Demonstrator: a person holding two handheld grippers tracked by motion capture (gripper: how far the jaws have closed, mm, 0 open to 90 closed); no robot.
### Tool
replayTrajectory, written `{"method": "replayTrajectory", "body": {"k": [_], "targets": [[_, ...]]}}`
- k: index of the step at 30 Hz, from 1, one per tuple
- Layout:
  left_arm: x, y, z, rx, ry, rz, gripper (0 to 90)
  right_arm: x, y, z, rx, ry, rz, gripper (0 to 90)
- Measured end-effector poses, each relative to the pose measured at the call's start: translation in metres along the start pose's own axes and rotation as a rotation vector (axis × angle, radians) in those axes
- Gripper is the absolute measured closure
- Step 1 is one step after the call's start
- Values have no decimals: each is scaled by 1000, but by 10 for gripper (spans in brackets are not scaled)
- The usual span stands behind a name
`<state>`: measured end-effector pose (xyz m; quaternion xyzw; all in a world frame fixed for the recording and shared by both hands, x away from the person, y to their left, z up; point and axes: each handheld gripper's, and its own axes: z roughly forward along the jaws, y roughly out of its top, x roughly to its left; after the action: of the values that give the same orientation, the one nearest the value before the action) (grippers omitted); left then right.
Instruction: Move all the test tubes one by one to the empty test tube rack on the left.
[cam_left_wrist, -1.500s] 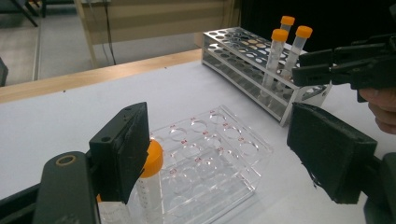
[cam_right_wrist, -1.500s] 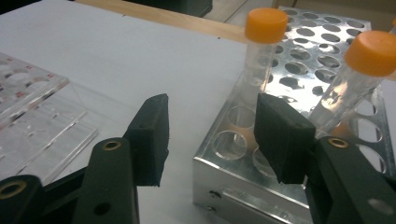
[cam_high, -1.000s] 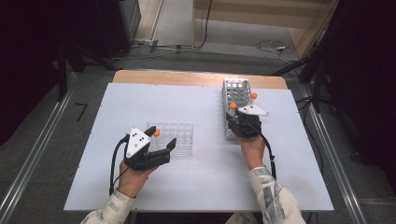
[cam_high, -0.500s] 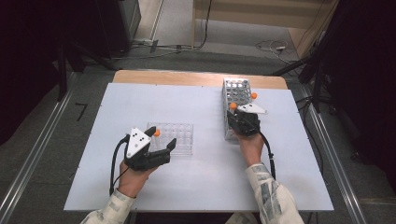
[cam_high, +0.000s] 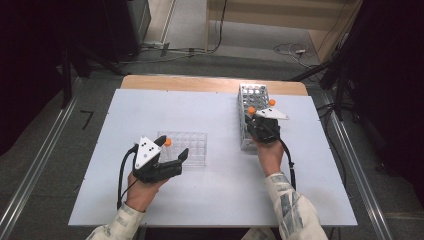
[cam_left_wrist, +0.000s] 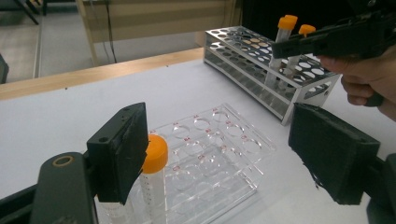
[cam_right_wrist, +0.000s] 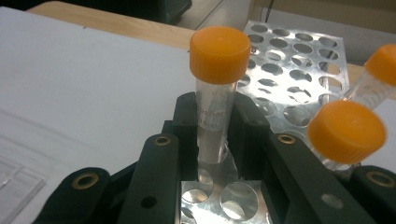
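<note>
My right gripper (cam_right_wrist: 214, 128) is shut on a clear tube with an orange cap (cam_right_wrist: 218, 56) that stands upright in a hole of the perforated metal rack (cam_right_wrist: 289, 60). Two more orange-capped tubes (cam_right_wrist: 348, 133) lean in that rack to the right. From above, the right gripper (cam_high: 253, 120) sits at the near end of the metal rack (cam_high: 252, 95). My left gripper (cam_left_wrist: 224, 158) stands open over the clear plastic rack (cam_left_wrist: 210, 149). One orange-capped tube (cam_left_wrist: 154, 158) stands in that rack beside the left jaw, and I cannot tell whether they touch. From above, the left gripper (cam_high: 172, 149) is at the clear rack's (cam_high: 190, 145) left end.
Both racks rest on a white table top (cam_high: 215, 200) with a wooden strip (cam_high: 200, 82) along its far edge. Cables and dark stands (cam_high: 345, 85) lie on the floor past the table. Bare table lies between the racks and along the near edge.
The right gripper has shifted slightly left at the near end of the metal rack. The left gripper and the clear rack have stayed where they were.
</note>
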<state>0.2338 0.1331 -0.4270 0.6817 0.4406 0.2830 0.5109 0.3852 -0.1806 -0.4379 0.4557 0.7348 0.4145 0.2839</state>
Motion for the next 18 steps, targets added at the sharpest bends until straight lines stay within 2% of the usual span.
{"method": "replayTrajectory", "body": {"k": [10, 18], "targets": [[-1, 0, 0, -4, 16, -2, 142, -1, 18, -17, -46, 13, -13, 710], [-1, 0, 0, -8, 18, 0, 141, -2, 25, -31, -74, 33, -17, 710]]}}
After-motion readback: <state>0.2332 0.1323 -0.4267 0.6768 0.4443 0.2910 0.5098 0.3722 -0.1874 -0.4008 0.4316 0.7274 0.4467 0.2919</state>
